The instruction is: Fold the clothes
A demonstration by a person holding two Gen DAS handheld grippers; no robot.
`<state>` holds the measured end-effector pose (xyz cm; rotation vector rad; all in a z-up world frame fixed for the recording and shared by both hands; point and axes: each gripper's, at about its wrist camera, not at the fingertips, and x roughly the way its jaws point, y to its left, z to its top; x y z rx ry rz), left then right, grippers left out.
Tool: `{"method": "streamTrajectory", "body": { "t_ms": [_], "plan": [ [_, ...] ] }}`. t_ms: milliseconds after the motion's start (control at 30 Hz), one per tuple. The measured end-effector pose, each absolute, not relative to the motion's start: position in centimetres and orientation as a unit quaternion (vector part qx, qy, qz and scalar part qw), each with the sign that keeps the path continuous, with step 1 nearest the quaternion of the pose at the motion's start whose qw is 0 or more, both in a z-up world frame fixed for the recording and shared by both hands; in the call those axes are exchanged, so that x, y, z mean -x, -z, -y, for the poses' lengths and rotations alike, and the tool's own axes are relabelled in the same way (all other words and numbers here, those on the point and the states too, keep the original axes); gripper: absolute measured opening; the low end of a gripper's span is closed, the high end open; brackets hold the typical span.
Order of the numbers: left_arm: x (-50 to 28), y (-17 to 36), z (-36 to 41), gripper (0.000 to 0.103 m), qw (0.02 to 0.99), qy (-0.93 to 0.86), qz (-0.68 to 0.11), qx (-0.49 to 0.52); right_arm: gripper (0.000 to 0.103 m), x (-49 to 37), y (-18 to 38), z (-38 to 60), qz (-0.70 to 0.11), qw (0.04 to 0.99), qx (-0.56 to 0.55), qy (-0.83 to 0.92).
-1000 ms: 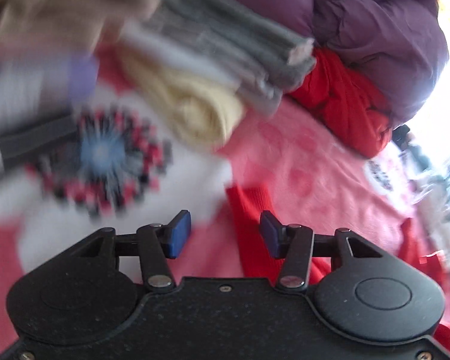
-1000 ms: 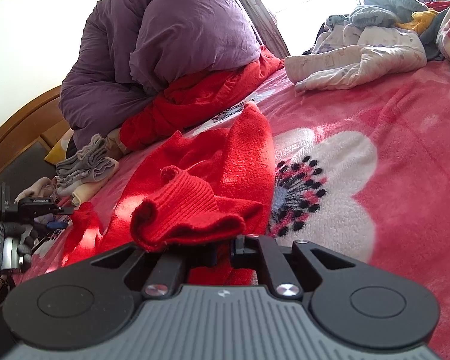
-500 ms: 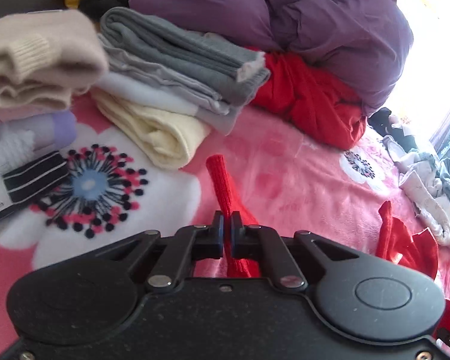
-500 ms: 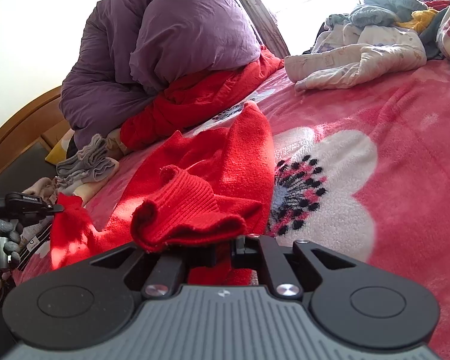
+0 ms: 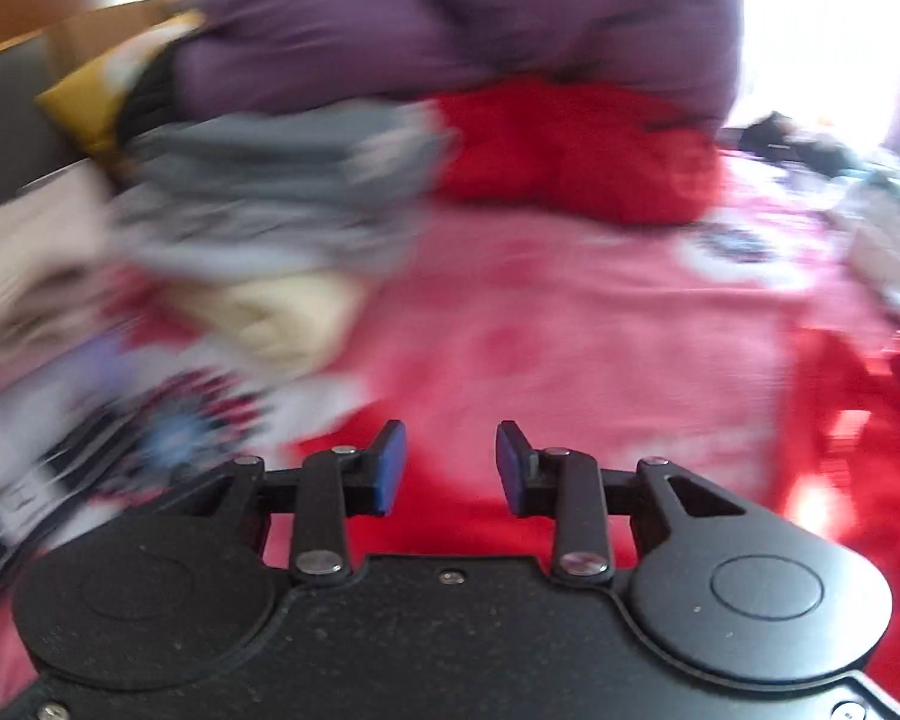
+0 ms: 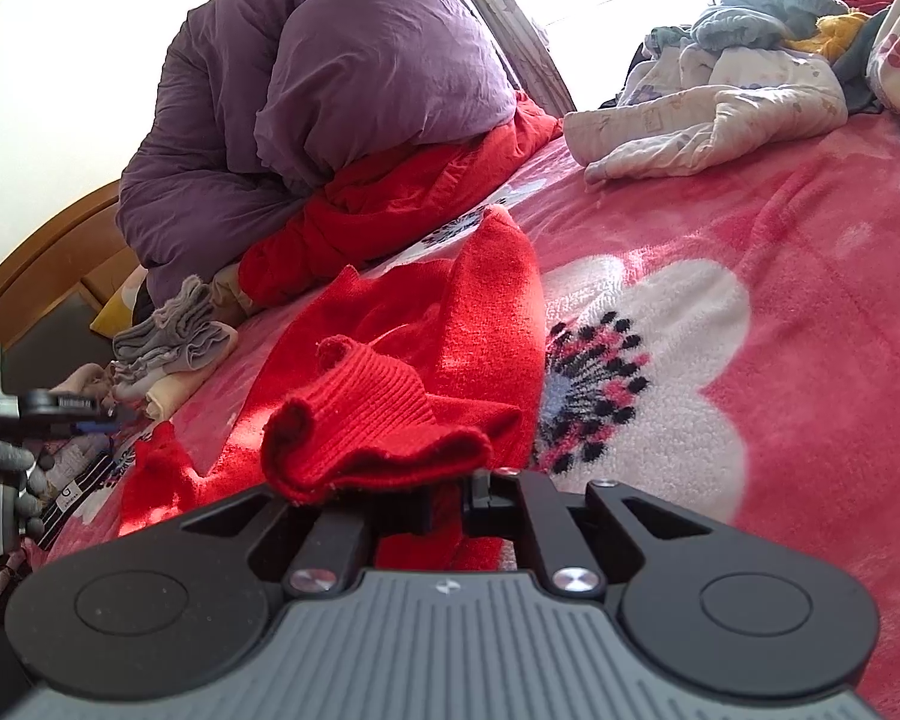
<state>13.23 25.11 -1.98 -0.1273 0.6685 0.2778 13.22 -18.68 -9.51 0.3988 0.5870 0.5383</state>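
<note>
A red knit sweater lies spread on the pink flowered blanket. My right gripper is shut on its ribbed edge, which bunches up over the fingers. The left wrist view is blurred by motion. In it my left gripper hovers over a red part of the sweater, its jaws opening, with the blue pads apart and pressing on nothing. In the right wrist view the left gripper shows at the far left in a gloved hand, just above the sweater's sleeve end.
A stack of folded grey, cream and beige clothes sits near the wooden headboard. A purple duvet rests on a red padded cover. Unfolded clothes are heaped at the far right by the window.
Half a second ago the left gripper was shut on the red sleeve and holding it up. Now its jaws are apart, the sleeve has dropped to the blanket, and the gripper has risen. The right gripper has not moved.
</note>
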Motion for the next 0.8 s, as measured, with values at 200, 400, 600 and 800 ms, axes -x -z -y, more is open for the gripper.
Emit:
{"method": "streamTrajectory", "body": {
  "t_ms": [200, 400, 600, 800],
  "plan": [
    [-18.5, 0.8, -18.4, 0.031, 0.946, 0.000, -0.320, 0.054, 0.011, -13.3, 9.0, 19.2, -0.273, 0.899, -0.204, -0.274],
    [-24.2, 2.0, -15.9, 0.031, 0.932, 0.046, -0.348, 0.087, 0.011, -13.8, 9.3, 19.4, -0.280, 0.895, -0.212, -0.275],
    [-27.9, 4.6, -15.7, 0.005, 0.906, 0.035, -0.396, 0.144, 0.011, -14.2, 9.5, 19.7, -0.284, 0.891, -0.226, -0.273],
    [-29.2, 7.2, -18.2, 0.020, 0.889, 0.000, -0.414, 0.197, 0.011, -14.3, 9.9, 19.8, -0.289, 0.889, -0.231, -0.270]
  ]
}}
